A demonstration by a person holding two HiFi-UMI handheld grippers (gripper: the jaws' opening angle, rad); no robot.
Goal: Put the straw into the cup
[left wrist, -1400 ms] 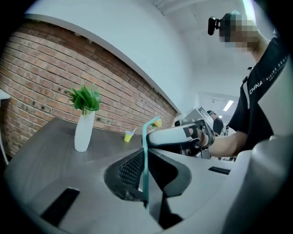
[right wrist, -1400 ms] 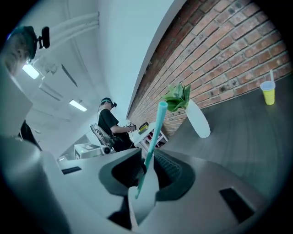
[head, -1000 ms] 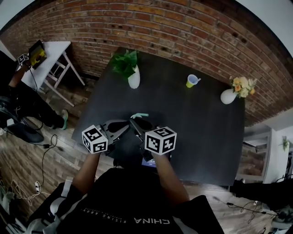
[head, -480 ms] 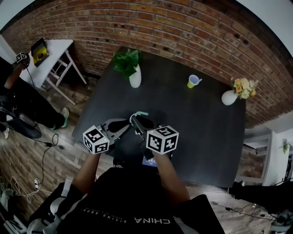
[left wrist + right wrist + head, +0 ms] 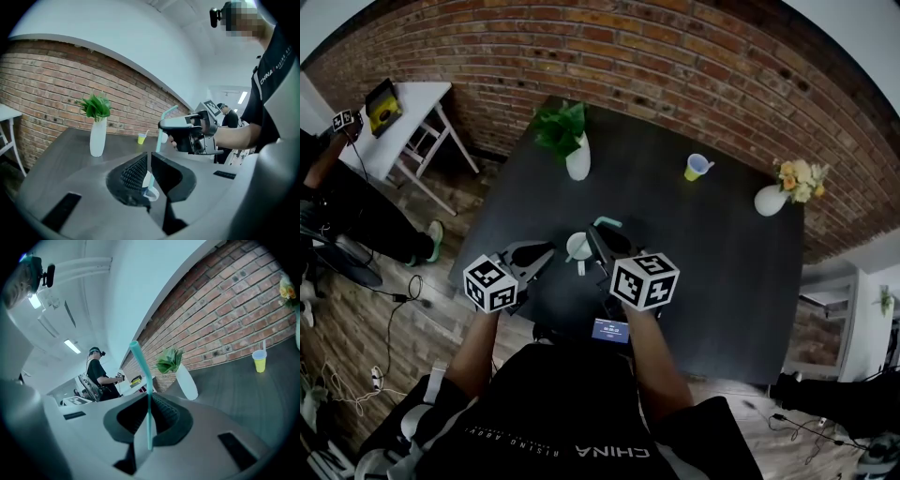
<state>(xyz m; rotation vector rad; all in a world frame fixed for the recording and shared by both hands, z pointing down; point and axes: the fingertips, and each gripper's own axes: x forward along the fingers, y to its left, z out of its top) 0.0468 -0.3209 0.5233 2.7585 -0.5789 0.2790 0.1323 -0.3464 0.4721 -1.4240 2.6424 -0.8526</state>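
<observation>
A small white cup (image 5: 578,246) stands on the dark tabletop (image 5: 712,253), toward the person's side. The left tongs (image 5: 147,159) are drawn in to a narrow gap, and the cup sits between them. The right tongs (image 5: 149,401) are clamped on a teal straw (image 5: 142,373) that stands roughly upright, its bent top above the jaws and its lower part slanting down toward the cup. Whether its end is inside the rim cannot be told. Farther back stand a white vase (image 5: 576,161) of greenery and a yellow cup (image 5: 696,167) — well apart.
</observation>
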